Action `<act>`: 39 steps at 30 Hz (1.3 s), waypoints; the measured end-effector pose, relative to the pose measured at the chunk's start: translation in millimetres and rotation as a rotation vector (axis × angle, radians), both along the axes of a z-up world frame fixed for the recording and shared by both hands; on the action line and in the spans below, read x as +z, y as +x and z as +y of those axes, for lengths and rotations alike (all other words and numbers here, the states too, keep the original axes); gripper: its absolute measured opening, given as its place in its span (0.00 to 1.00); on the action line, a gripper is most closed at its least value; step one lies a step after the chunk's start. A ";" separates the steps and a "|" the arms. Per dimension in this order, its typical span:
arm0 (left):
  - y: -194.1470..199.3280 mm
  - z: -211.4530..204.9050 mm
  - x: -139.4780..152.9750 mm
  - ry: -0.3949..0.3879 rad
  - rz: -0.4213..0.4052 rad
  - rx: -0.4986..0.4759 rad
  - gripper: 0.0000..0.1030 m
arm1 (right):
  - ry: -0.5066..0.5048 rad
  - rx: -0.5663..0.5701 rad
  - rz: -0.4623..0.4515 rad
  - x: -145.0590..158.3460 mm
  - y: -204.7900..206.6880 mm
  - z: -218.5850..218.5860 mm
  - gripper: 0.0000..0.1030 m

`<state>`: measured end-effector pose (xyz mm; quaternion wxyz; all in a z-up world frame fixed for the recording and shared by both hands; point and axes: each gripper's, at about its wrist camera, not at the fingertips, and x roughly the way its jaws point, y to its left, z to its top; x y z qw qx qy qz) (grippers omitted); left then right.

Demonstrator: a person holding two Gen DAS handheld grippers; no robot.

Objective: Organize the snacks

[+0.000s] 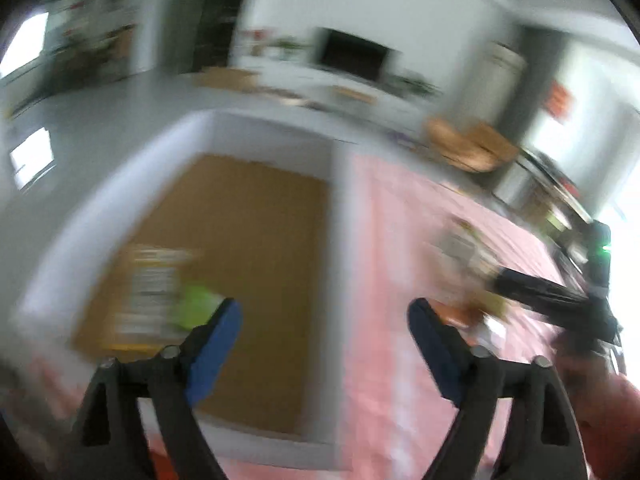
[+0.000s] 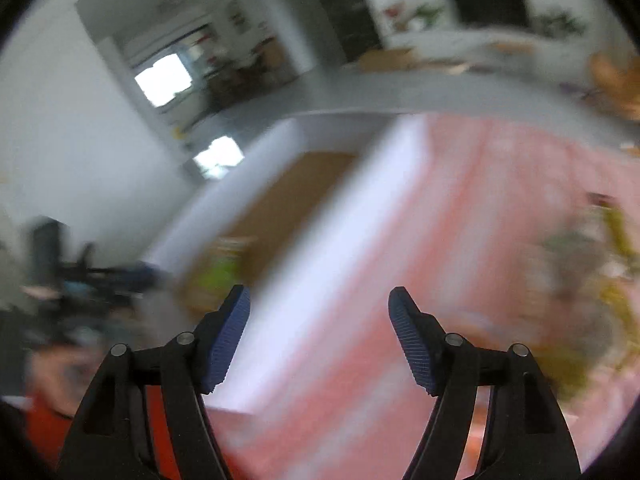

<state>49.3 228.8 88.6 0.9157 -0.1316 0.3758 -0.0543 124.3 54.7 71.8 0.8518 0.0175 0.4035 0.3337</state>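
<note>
Both views are blurred by motion. A white-walled box [image 1: 276,136] with a brown cardboard floor stands on a pink checked tablecloth [image 1: 404,248]. In the box lie a snack packet with striped print [image 1: 150,292] and a bright green packet [image 1: 196,306]. My left gripper [image 1: 324,344] hangs open above the box's right wall, nothing between its blue pads. A pile of loose snack packets [image 2: 588,292] lies on the cloth at the right. My right gripper [image 2: 320,336] is open and empty over the box wall [image 2: 340,240]. The green packet [image 2: 218,272] shows in the box.
The other gripper's black body [image 1: 560,300] with a green light reaches in from the right, over more snack packets [image 1: 468,248]. A hand in a red sleeve [image 1: 612,420] is at the lower right. Cardboard boxes [image 1: 468,144] and a room lie behind the table.
</note>
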 end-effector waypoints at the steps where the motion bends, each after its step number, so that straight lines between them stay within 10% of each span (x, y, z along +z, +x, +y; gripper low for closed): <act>1: -0.7 -27.0 -1.2 0.008 -0.005 -0.072 0.96 | -0.033 -0.042 -0.023 -7.6 -1.9 -20.6 0.73; 9: 28.3 -201.9 -128.7 0.142 0.263 -0.410 0.95 | -0.366 -0.541 -0.010 -106.5 -32.2 -251.6 0.73; 13: 33.4 -249.6 -150.0 0.276 0.225 -0.462 0.96 | -0.415 -0.664 0.005 -124.3 -45.1 -315.9 0.73; 39: 172.1 -340.0 -173.1 0.344 0.073 -0.593 1.00 | -0.329 -0.713 0.040 -127.5 -30.4 -338.3 0.85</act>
